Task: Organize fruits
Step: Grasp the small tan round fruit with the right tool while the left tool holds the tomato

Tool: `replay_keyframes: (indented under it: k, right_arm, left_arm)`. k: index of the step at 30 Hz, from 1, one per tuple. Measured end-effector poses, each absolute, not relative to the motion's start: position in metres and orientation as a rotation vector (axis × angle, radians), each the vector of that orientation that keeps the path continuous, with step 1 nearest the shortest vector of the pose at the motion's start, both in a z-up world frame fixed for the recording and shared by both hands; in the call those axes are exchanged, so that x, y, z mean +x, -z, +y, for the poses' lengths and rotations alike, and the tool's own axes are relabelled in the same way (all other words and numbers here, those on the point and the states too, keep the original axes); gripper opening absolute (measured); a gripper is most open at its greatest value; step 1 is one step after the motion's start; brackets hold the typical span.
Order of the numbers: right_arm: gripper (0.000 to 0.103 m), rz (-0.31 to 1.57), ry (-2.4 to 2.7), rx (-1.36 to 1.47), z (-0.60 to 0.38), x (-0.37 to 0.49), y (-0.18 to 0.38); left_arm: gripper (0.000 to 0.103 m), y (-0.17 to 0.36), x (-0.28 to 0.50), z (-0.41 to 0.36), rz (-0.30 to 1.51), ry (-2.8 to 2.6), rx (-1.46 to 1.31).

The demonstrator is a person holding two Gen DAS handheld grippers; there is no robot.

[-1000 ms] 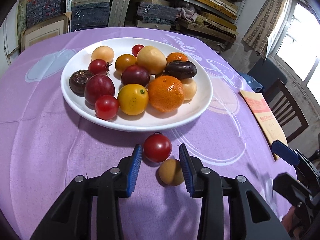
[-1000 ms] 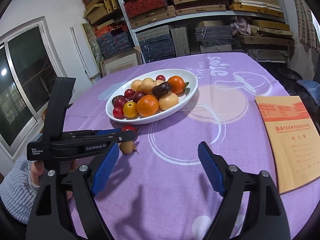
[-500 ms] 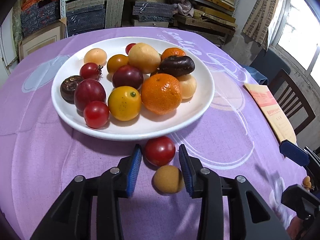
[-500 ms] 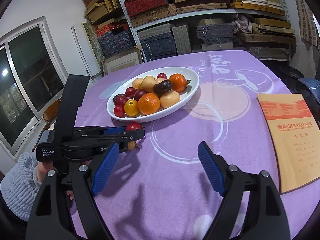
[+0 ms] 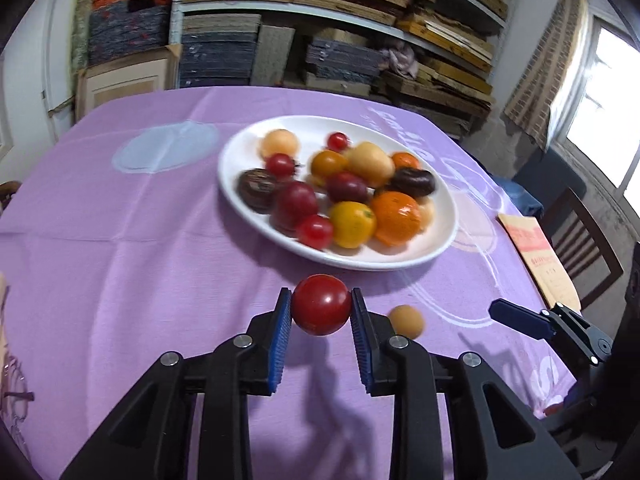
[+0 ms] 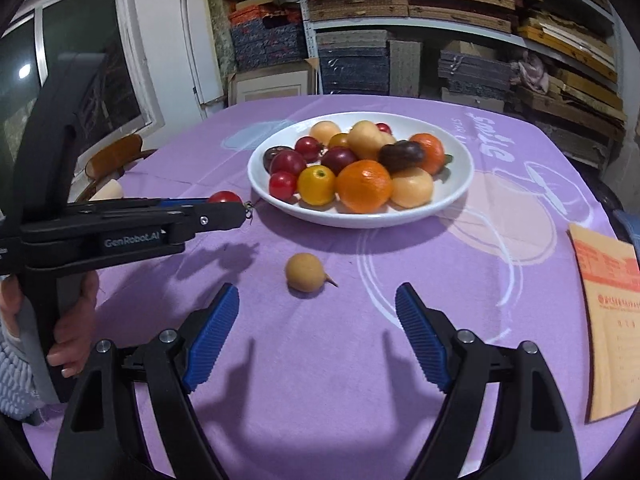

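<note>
Surface point(image 6: 320, 360) under purple cloth, shelving point(image 6: 440, 20) stacked with boxes behind. White plate point(image 6: 460, 184) mid-surface, piled with fruit: big orange point(image 6: 363, 186), yellow round fruit point(image 6: 316, 185), pale yellow fruits, dark plums, small red tomatoes, one dark oblong piece on top. Orange booklet point(image 6: 608, 320) flat at right edge of surface, well apart from plate.

Left tongs point(image 5: 321, 312) clamped on red tomato point(image 5: 321, 304), blue pads pressing both sides, tomato lifted clear of cloth, shadow underneath. From right wrist view: same tomato point(image 6: 224, 197) seen just beyond the left tongs' tip, near plate's left rim, not touching it. Bare hand point(image 6: 72, 316) with knit cuff around left tool's handle.

Right tongs point(image 6: 316, 332) wide apart, closing, nothing pressed between pads; hovering above cloth, aimed toward small tan fruit point(image 6: 304, 277). Tan fruit lying on cloth in front of plate, short stem pointing right, ahead of the right tongs' tips, apart from plate. In left wrist view: tan fruit point(image 5: 406, 320) just right of left tongs, plate contents motion-blurred.
</note>
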State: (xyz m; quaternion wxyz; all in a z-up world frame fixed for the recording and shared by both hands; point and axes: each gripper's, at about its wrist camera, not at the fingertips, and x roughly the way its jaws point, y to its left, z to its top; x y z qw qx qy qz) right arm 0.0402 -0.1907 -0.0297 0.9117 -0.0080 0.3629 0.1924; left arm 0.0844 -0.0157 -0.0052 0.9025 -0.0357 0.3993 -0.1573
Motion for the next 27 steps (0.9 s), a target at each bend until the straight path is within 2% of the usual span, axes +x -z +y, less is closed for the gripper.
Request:
replay_keyframes:
  k: [1, 5, 7, 8, 13, 19, 27]
  right_arm:
    - [0.067, 0.774, -0.399, -0.024, -0.185, 0.048, 0.032]
    - [0.051, 0.851, -0.383, 0.0, -0.179, 0.07, 0.049]
    - [0.032, 0.877, -0.387, 0.011, -0.18, 0.077, 0.055]
    - [0.027, 0.865, -0.388, 0.02, -0.182, 0.077, 0.054]
    - [0.027, 0.828, -0.388, -0.019, -0.178, 0.075, 0.052]
    - [0.027, 0.752, -0.397, 0.01, -0.19, 0.066, 0.027]
    - [0.027, 0.717, -0.325, -0.062, -0.182, 0.121, 0.0]
  left_arm:
    - [0.029, 0.005, 0.084, -0.011, 0.824, 0.311, -0.072]
    - [0.029, 0.007, 0.084, 0.001, 0.837, 0.298, -0.092]
    - [0.03, 0.01, 0.084, 0.001, 0.843, 0.307, -0.094]
    - [0.03, 0.012, 0.084, 0.0, 0.849, 0.312, -0.094]
    - [0.03, 0.019, 0.083, -0.01, 0.866, 0.333, -0.067]
    - [0.03, 0.001, 0.094, -0.026, 0.825, 0.345, -0.037]
    - [0.03, -0.027, 0.176, -0.056, 0.796, 0.29, -0.022]
